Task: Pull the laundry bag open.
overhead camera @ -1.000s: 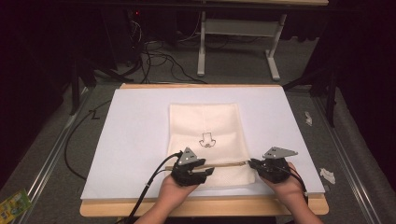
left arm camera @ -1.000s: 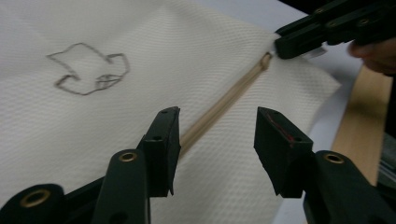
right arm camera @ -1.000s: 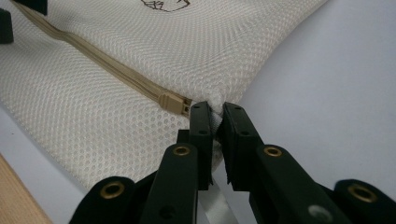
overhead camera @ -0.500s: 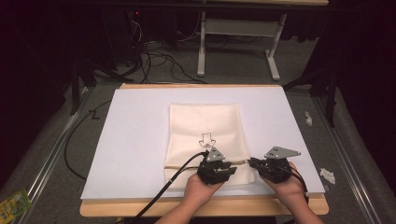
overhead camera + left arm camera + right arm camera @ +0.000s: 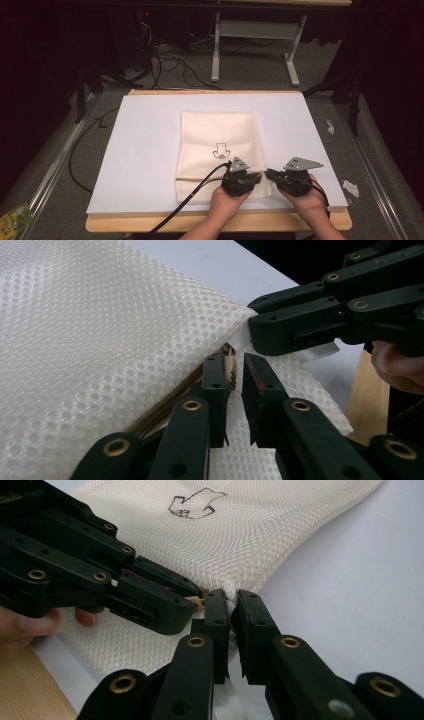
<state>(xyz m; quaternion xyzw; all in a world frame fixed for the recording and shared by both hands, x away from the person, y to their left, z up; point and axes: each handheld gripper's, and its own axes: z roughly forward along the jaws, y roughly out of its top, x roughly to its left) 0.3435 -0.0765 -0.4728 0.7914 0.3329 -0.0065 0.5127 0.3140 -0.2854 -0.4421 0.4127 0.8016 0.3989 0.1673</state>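
Our left gripper (image 5: 251, 178) has slid right along the mesh bag (image 5: 220, 135), lower centre of frame, jaws slightly apart at its zipper pull, while our right gripper (image 5: 271, 174) pinches the bag's corner, so unzipping looks imminent.

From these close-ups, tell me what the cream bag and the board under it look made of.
Cream bag: looks like soft synthetic mesh fabric, matte, judging by its honeycomb of tiny holes. Board: a smooth white matte sheet, perhaps paper or laminate, over a light wooden edge showing grain-coloured tan.
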